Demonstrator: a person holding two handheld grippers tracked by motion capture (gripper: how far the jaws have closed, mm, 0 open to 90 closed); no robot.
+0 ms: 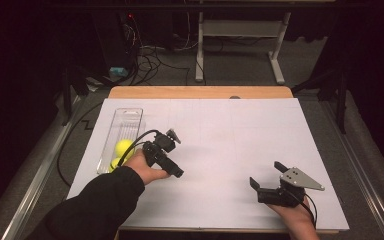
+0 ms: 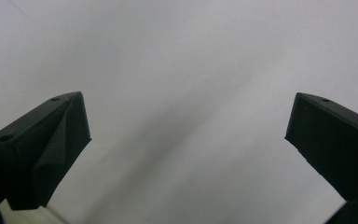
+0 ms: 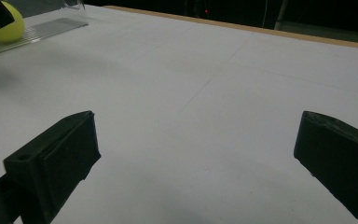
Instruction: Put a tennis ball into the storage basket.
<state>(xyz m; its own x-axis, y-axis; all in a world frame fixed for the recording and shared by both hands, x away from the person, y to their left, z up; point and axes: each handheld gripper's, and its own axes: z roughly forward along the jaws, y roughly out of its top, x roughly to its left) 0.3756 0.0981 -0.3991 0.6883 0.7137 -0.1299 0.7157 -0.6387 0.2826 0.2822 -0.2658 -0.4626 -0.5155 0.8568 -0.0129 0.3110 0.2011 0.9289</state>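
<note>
Overhead, white paper (image 1: 230,140) covers the wooden table (image 1: 200,92); both hand-held grippers' jaws stand apart, empty.

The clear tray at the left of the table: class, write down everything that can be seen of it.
The clear tray is a long, narrow trough that looks like see-through plastic, with a ribbed floor and raised walls. It lies flat on the white sheet, near the sheet's left edge, running away from the person. Two yellow balls sit in its near end; the far end holds nothing. The left gripper hangs just to its right, open, and whether it touches the tray cannot be told.
</note>
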